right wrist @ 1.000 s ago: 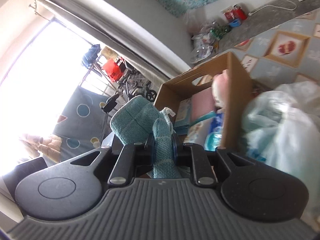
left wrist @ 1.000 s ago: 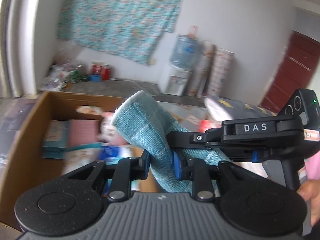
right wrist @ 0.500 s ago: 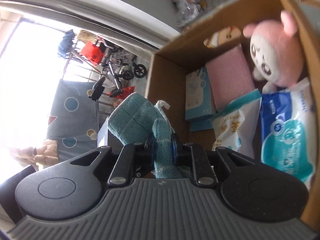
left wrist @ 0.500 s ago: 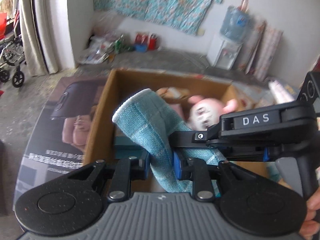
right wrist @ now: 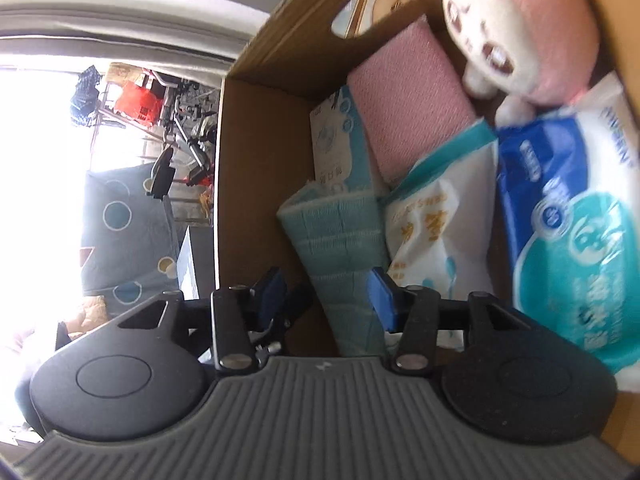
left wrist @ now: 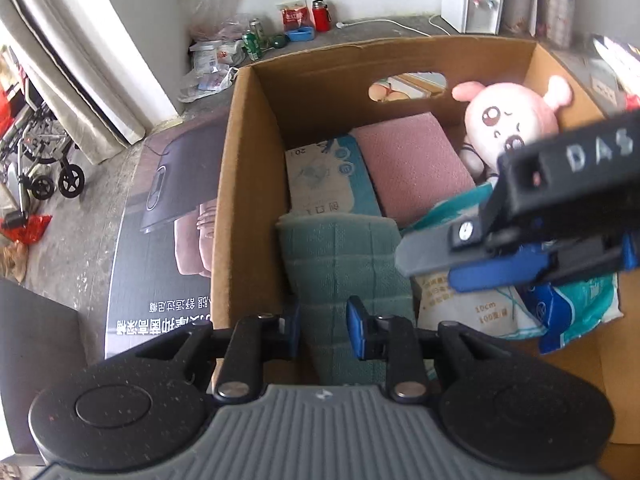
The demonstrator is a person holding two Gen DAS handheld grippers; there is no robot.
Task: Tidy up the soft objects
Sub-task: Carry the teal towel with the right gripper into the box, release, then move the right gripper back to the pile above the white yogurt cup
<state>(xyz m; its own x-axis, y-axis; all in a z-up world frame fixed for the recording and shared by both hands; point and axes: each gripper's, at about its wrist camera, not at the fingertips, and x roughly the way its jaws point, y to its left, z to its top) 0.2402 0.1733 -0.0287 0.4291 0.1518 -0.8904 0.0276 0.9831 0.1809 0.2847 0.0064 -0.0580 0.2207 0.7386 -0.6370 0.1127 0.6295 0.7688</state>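
Observation:
A folded teal cloth [left wrist: 340, 264] lies in the near left corner of the cardboard box [left wrist: 228, 184], beside the tissue box [left wrist: 328, 180]. My left gripper [left wrist: 323, 330] still has the cloth's near end between its pads, and its jaws are starting to open. My right gripper [right wrist: 328, 300] is opening wide. The cloth [right wrist: 336, 236] stands between its pads, against the right one, with a gap at the left one. In the left wrist view the right gripper [left wrist: 432, 268] reaches in from the right over the packs.
The box also holds a pink plush [left wrist: 512, 120], a pink towel [left wrist: 412, 164], a white pack [right wrist: 440, 232] and a blue wipes pack [right wrist: 568, 216]. A printed mat [left wrist: 160, 208] lies left of the box. Cans [left wrist: 256, 40] and a wheelchair [left wrist: 44, 160] stand beyond.
Both grippers came down over the box with the cloth, which now lies inside it. The right jaws have spread apart off the cloth.

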